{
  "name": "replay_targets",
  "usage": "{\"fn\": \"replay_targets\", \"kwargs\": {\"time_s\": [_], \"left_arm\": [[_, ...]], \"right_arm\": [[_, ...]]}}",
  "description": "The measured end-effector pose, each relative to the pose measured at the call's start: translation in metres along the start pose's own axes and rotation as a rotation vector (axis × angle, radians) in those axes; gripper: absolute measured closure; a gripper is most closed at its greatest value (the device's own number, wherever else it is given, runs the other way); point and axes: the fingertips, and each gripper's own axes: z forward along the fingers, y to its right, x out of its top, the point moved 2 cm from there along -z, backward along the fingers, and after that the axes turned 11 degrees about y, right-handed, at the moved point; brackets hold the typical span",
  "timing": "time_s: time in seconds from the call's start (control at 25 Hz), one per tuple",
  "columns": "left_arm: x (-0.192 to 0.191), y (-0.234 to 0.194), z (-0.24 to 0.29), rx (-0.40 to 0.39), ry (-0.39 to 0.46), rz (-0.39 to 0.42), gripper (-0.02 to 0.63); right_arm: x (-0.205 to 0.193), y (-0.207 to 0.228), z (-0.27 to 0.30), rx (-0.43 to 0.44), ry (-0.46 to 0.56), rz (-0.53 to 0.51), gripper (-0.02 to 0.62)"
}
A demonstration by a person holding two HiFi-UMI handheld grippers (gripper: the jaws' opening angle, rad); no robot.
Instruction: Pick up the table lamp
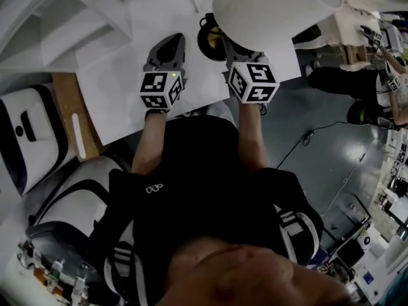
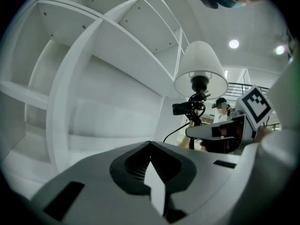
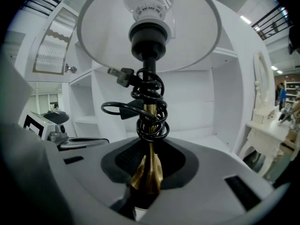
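The table lamp has a white shade (image 1: 274, 5), a brass stem (image 3: 149, 170) and a black cord (image 3: 149, 111) coiled round the stem. My right gripper (image 3: 146, 182) is shut on the lower, flared part of the stem and holds the lamp upright; the shade (image 3: 150, 27) stands over the jaws. In the head view my right gripper (image 1: 231, 48) is half hidden under the shade, beside the lamp's dark round base (image 1: 210, 37). My left gripper (image 1: 171, 44) hovers to the left of the lamp with nothing in it, its jaws (image 2: 151, 172) together. From there the lamp (image 2: 199, 67) shows to the right.
A white tabletop (image 1: 121, 88) lies under both grippers. A white shelf unit (image 2: 93, 78) with slanted boards stands behind it. White and black seats (image 1: 25, 132) are at the left. A white dresser (image 3: 269, 125) and a person (image 1: 382, 75) are off to the right.
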Motion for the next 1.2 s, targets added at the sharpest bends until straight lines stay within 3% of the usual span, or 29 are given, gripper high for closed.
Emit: {"fn": "replay_targets", "kwargs": {"time_s": [1.2], "left_arm": [[-0.006, 0.009, 0.000, -0.019, -0.025, 0.010, 0.597]], "right_arm": [[-0.005, 0.006, -0.009, -0.027, -0.017, 0.008, 0.491]]}}
